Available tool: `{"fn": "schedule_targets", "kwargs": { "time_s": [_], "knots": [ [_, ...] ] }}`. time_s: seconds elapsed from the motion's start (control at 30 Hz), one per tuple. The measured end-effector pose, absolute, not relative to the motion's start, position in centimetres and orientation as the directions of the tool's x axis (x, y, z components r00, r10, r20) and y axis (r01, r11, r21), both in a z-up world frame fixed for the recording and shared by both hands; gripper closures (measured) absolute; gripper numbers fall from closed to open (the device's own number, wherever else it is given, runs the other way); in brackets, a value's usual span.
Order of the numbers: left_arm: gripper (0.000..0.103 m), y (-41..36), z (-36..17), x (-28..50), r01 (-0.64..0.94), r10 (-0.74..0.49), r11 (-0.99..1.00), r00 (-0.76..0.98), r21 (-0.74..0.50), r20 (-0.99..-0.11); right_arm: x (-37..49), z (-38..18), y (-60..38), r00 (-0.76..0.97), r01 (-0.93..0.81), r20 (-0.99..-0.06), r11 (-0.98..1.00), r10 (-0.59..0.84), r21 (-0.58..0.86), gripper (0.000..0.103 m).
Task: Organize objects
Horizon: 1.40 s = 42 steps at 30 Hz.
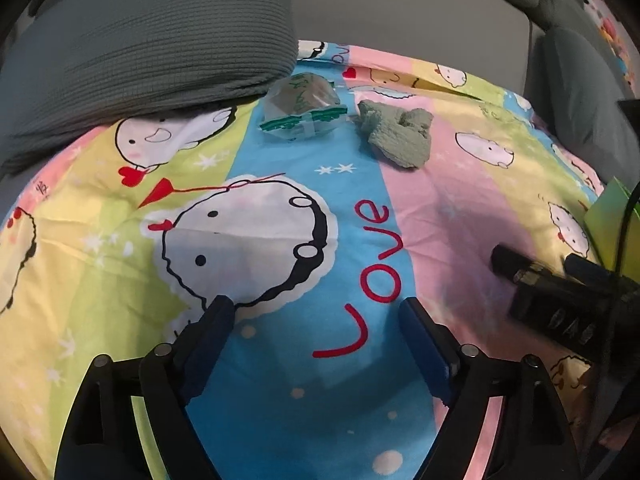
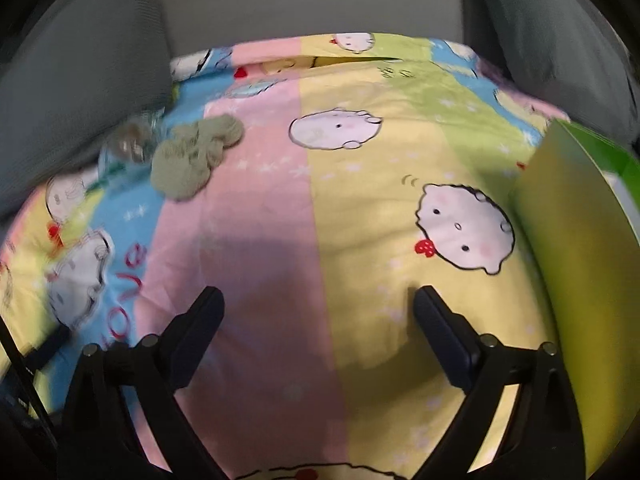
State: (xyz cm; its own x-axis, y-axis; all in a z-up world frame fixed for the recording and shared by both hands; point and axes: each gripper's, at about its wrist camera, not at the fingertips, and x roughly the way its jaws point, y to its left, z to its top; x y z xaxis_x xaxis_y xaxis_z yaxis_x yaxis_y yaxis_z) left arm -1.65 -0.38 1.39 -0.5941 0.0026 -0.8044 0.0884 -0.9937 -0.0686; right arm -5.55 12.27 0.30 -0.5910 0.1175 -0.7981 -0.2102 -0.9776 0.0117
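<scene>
A crumpled green knit cloth lies on the cartoon bedsheet at the far side; it also shows in the right wrist view. A clear plastic packet with green print lies just left of it, blurred in the right wrist view. My left gripper is open and empty above the sheet, well short of both. My right gripper is open and empty over the sheet; its body shows at the right of the left wrist view.
A grey pillow lies at the back left, touching the packet. A green box stands at the right edge of the bed. Grey cushions and a grey headboard line the back.
</scene>
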Motion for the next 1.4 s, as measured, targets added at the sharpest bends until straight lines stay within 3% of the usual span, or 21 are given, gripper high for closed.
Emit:
{"fn": "schedule_targets", "kwargs": {
  "time_s": [0.53,1.4],
  "knots": [
    [0.006,0.2,1.1,-1.8,0.072,0.002,-0.996,-0.589,-0.054,-0.808,-6.1,0.0,11.9,-0.574,-0.192,-0.806,-0.981,0.146,-0.040,0.001],
    [0.001,0.8,0.8,-1.9,0.061,0.004,-0.997,-0.583,-0.048,-0.812,-6.2,0.0,11.7,-0.574,-0.192,-0.806,-0.980,0.147,-0.042,0.001]
  ]
}}
